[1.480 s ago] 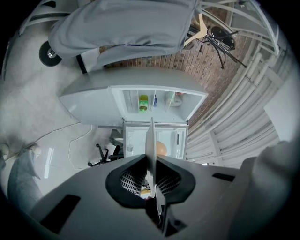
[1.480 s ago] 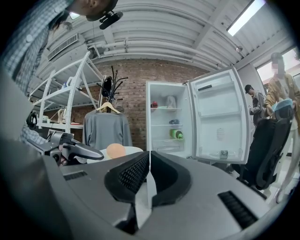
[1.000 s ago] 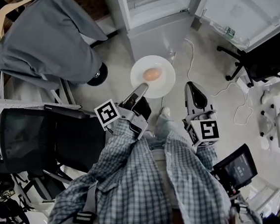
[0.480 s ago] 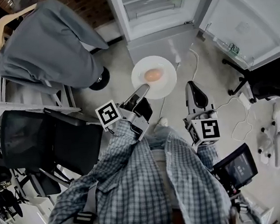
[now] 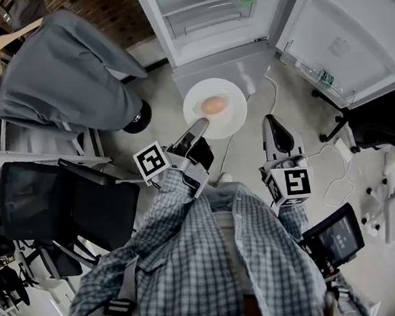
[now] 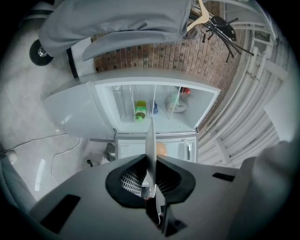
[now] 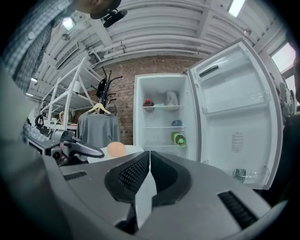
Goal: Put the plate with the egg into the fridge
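Holding: my left tongs [image 5: 202, 124] pinch the near rim of the plate [image 5: 234, 114]; in the left gripper view the plate runs edge-on between the jaws.
Egg [image 5: 213, 105]: lies near the plate's middle, just beyond the left tongs' tips.
Plate's place: in the air above the floor, in front of the open fridge [image 5: 219, 60], outside it.
Right tongs [image 5: 277, 135]: pressed together on nothing, right of the plate and apart from it.
Fridge door [image 5: 352, 25]: swung wide at the right.
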### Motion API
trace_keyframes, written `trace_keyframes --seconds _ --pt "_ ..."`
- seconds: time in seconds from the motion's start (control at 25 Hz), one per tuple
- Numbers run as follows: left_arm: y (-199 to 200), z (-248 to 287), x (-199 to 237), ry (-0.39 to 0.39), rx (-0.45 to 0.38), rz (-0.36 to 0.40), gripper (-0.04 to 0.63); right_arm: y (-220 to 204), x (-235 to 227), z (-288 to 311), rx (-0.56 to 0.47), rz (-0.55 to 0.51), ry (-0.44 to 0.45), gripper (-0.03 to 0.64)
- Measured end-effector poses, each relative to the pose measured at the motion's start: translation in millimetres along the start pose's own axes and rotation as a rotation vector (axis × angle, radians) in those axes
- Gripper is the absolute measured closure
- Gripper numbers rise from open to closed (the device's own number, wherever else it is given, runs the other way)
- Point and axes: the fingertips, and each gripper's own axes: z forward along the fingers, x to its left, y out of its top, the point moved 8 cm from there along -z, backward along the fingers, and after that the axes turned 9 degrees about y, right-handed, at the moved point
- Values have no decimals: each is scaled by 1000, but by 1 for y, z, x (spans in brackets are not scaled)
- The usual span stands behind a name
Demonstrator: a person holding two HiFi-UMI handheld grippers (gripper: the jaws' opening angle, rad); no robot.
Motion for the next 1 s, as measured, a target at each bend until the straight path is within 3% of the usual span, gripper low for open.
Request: trace_keyframes --seconds 0.6,1.0 --pt "5 14 3 15 0 -15 566 -8 -12 -2 26 23 -22 603" --pt "30 51 -1 1 15 -13 565 -4 -35 30 36 4 -33 603"
